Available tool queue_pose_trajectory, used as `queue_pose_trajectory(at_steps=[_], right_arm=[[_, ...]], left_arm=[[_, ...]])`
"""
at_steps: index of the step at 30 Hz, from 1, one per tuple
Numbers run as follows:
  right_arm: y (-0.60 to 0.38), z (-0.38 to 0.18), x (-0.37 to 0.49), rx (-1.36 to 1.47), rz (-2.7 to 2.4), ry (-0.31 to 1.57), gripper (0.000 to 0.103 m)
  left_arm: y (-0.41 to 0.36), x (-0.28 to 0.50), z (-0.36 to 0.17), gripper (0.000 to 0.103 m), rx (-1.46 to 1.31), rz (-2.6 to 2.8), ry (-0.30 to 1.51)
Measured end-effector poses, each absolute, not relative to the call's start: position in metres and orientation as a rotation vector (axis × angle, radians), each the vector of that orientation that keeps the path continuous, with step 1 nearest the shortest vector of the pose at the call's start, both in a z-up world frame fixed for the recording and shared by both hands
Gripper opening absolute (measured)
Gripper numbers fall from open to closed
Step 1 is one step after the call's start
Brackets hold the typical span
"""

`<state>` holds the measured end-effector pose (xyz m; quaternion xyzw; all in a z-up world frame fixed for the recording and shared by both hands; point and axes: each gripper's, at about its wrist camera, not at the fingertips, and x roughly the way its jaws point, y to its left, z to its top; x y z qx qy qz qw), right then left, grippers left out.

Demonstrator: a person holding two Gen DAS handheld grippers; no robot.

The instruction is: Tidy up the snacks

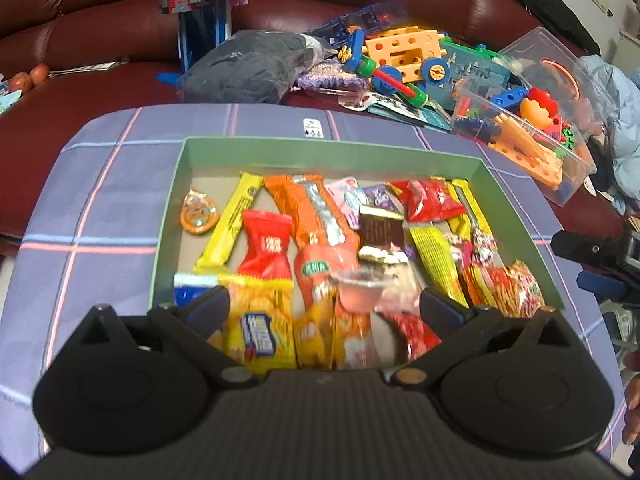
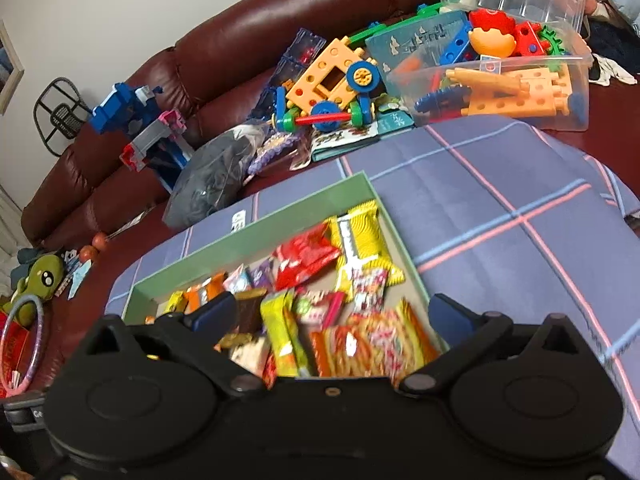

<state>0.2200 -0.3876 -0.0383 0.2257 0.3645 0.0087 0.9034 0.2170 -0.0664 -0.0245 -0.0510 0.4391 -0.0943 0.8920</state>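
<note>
A green box (image 1: 328, 152) on a purple plaid cloth (image 1: 100, 200) holds several wrapped snacks lying loose. Among them are a yellow bar (image 1: 232, 224), a red candy packet (image 1: 266, 248), an orange pack (image 1: 316, 216), a dark chocolate square (image 1: 380, 232) and a small jelly cup (image 1: 360, 288). My left gripper (image 1: 326, 302) hovers over the near end of the box, open, with nothing between its fingers. My right gripper (image 2: 330, 310) hangs open over the right end of the same box (image 2: 256, 228), above a red packet (image 2: 304, 256) and a yellow pack (image 2: 360, 240); it holds nothing.
Behind the cloth, a maroon leather sofa (image 1: 80, 40) carries a dark bag (image 1: 256, 64), an orange toy car (image 1: 404, 56), a blue toy tower (image 1: 204, 12) and a clear bin of toy parts (image 1: 532, 148). A green plush (image 2: 40, 276) lies far left.
</note>
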Motion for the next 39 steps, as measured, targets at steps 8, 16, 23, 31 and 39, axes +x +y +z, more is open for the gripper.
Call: queue_pose_trajectory(at_steps=[8,16,23,31,39], right_arm=[[-0.371,-0.033,0.175,0.464,0.047,0.806,0.103],[-0.358,-0.025,0.133,0.420,0.068,0.823,0.103],[-0.345,-0.023,0.109,0.348,0.059,0.850,0.103],[-0.340,-0.023,0.101,0.295,0.043,0.870,0.103],[-0.343,-0.033,0.101,0.273,0.048,0.921,0.103]], left_arm=[[-0.053,0.169,-0.018,0.103,-0.105,-0.163,0.891],[-0.035,0.135,-0.017,0.103,-0.110,-0.126,0.907],[-0.021,0.111,-0.024,0.103,-0.108,-0.094,0.930],[-0.015,0.096,-0.026,0.103,-0.098,-0.071,0.920],[-0.012,0.094,-0.038,0.103,-0.098,-0.045,0.946]])
